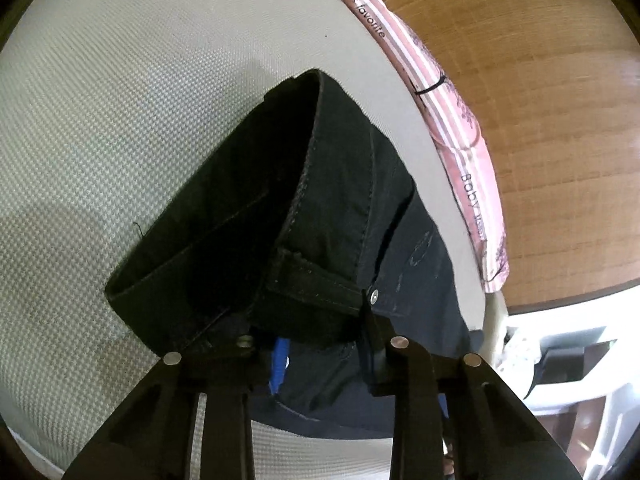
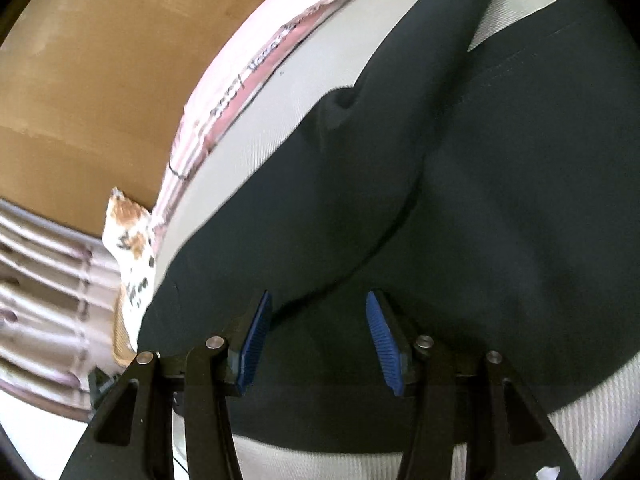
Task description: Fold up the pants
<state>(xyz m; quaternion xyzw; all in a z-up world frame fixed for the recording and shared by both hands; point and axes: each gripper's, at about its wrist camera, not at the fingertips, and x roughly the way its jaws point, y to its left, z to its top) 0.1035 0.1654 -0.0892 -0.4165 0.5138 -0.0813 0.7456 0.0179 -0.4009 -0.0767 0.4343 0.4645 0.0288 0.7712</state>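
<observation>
The dark pants lie on a bed, spread over a pale woven sheet; the pants serve as the landmark here. In the left wrist view, the waistband end is lifted and doubled over, its inner side and a belt loop facing the camera, with a metal rivet just at the near edge of the fold. The left gripper has this bunched waistband between its fingers: the two black arms stand close together, cloth fills the gap, and only a sliver of one blue pad shows beside the denim, so the fingers are clamped on the pants. Beyond the pants, along the far edge of the sheet, runs a pink striped blanket with printed lettering, and past that a brown wooden floor.

In the right wrist view the pants cover most of the sheet, with one leg stretching away toward the top of the frame. The right gripper hovers low over the dark cloth with its blue-padded fingers partly apart; the fabric lies below and between them, and neither pad visibly presses on it. To the left of the pants a patterned white and orange cloth hangs off the bed's edge.
</observation>
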